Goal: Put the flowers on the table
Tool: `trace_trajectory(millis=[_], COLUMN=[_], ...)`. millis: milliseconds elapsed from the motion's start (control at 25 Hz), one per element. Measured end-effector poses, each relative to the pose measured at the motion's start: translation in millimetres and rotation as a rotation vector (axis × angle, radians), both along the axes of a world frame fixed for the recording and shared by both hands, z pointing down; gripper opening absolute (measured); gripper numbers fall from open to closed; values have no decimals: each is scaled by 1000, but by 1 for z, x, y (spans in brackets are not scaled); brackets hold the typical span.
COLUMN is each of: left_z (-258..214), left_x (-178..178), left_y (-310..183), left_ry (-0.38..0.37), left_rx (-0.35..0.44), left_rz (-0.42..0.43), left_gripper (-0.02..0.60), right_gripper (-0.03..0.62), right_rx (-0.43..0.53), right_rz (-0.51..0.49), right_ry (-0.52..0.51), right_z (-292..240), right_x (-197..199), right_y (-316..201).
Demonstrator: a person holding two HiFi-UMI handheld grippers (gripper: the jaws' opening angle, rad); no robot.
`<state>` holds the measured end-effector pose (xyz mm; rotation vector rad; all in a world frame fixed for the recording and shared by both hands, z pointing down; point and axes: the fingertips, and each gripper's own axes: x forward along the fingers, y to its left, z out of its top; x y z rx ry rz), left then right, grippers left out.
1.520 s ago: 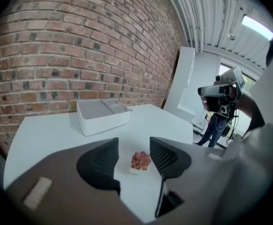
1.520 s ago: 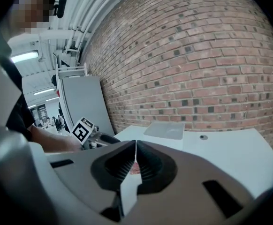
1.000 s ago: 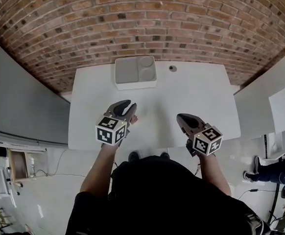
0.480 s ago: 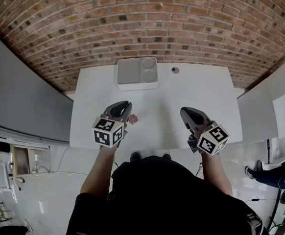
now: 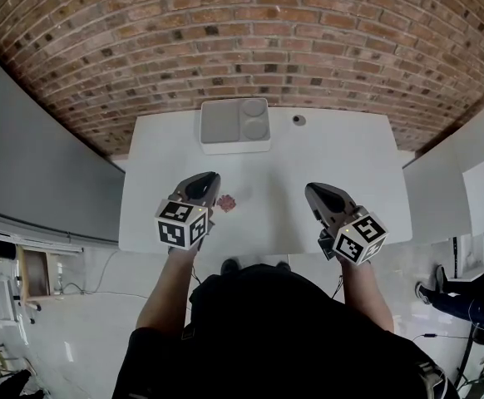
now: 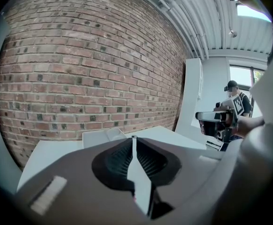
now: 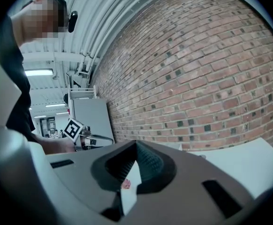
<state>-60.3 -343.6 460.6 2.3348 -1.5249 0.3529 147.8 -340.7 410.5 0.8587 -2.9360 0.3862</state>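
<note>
The wearer's dark torso fills the lower middle of the head view and covers the middle of the table's (image 5: 325, 152) near edge. At the lower right edge of that frame another person is cut off, with only legs and shoes showing.

In the left gripper view, the left gripper (image 6: 133, 139) has just been closing. Its jaws now stand pressed together with nothing between them, and only a thin sliver of white table shows in the slit. In the right gripper view, the right gripper (image 7: 135, 144) also has its jaws pressed together at the tips, with a narrow wedge of table below them. A pink speck sits low in that wedge. It is too small to tell whether it lies on the table beyond or is caught between the pads.

One flower (image 5: 226, 203) can be counted. It is small and pink, and it lies on the table at centre frame, just right of the left gripper's tip and apart from it. Its petals are too small to make out.

One pale tray (image 5: 222, 123) sits at the table's far edge, upper centre, with two round wells on its right side. One small round fitting (image 5: 298, 120) lies to the right of the tray. There are two grippers, each with one marker cube.
</note>
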Motion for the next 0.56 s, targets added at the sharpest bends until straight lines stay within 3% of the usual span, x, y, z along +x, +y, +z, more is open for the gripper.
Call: trace_trajectory(millis=[560], left_z=[7], left_x=[-10], left_y=[-4], left_ry=[23], left_rx=[-27], left_rz=[-3], left_gripper=[26], right_gripper=[12], right_rx=[0], right_rz=[7], right_ry=[15], right_z=[3], right_x=[-9], right_y=[3])
